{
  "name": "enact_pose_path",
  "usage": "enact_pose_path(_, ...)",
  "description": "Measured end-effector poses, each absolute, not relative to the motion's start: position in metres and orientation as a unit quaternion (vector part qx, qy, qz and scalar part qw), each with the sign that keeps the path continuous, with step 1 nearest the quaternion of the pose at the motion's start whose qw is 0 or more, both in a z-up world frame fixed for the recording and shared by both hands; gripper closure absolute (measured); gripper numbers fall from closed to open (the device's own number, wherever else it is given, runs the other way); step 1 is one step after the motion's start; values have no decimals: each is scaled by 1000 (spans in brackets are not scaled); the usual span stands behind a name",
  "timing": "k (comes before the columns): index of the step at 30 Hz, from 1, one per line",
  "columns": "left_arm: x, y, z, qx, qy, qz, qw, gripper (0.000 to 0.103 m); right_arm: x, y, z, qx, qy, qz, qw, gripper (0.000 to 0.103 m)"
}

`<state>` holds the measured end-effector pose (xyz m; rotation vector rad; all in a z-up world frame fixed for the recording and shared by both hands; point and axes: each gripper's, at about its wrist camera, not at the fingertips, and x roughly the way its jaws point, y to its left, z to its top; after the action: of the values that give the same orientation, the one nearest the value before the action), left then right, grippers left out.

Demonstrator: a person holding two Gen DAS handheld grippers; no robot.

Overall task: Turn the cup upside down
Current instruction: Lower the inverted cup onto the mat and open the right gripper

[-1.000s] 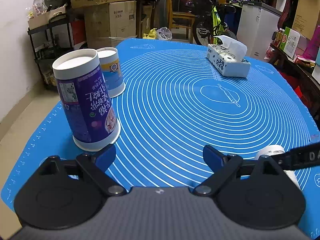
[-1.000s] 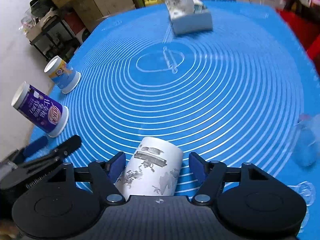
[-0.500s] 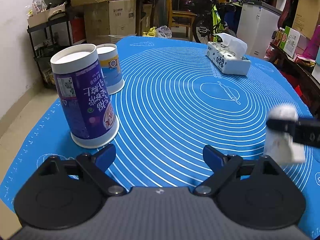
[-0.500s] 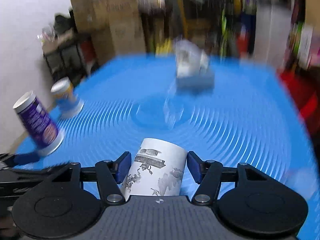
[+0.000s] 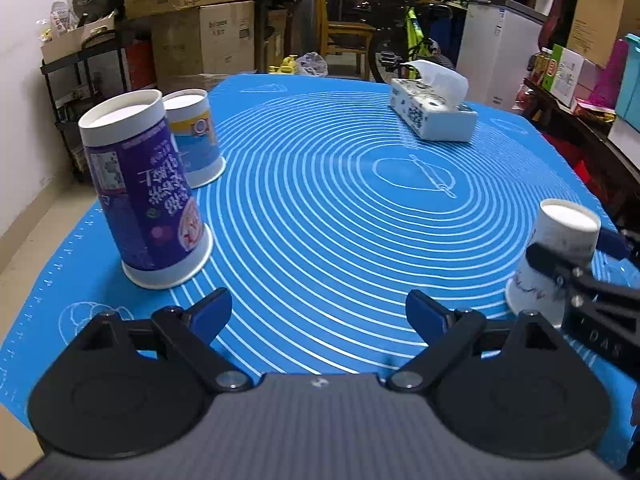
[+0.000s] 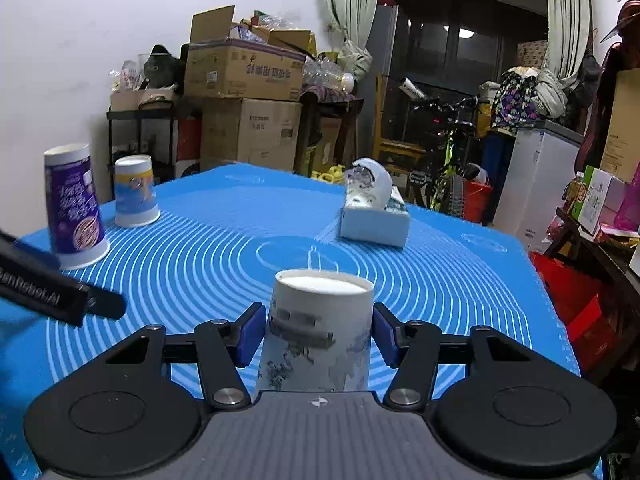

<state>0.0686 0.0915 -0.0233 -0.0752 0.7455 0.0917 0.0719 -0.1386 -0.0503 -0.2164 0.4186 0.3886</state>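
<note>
A white paper cup with grey ink print point(image 6: 316, 332) stands upside down on the blue mat, base up, between the fingers of my right gripper point(image 6: 318, 334), whose pads touch its sides. The same cup shows at the right of the left wrist view point(image 5: 554, 256), with the right gripper point(image 5: 580, 264) around it. My left gripper point(image 5: 320, 312) is open and empty, low over the mat's near edge. A tall purple cup point(image 5: 146, 196) stands upside down just ahead of its left finger.
A smaller yellow and blue cup point(image 5: 196, 136) stands upside down behind the purple one. A tissue box point(image 5: 432, 112) sits at the far right of the blue mat point(image 5: 320, 200). Boxes, a shelf, a bicycle and a white freezer stand beyond the table.
My right gripper turned the white cup from lying tilted to base up and lowered it onto the mat at the right. My left gripper stayed nearly still.
</note>
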Motion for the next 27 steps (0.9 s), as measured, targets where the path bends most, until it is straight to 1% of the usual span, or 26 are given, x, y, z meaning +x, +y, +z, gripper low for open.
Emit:
enact_pose_path(6, 56, 76, -23, -22, 358, 23, 933, 10, 57, -146, -54, -100, 221, 189, 951, 43)
enact_pose_path(7, 53, 73, -23, -19, 357, 20, 934, 10, 54, -147, -54, -100, 222, 187, 952, 41)
enact_pose_path(10, 46, 66, -23, -11, 357, 15, 934, 10, 45, -150, -50, -96, 225, 181, 953, 28)
enact_pose_path(13, 38, 61, -22, -11, 354, 7, 935, 10, 34, -155, -45, -92, 228, 177, 953, 21)
enact_pose_path(22, 1, 39, -23, -3, 359, -22, 933, 10, -13, -192, -44, -68, 267, 152, 949, 20)
enact_pose_path(27, -19, 29, -21, 7, 340, -30, 940, 10, -38, -207, -45, -67, 267, 148, 950, 20)
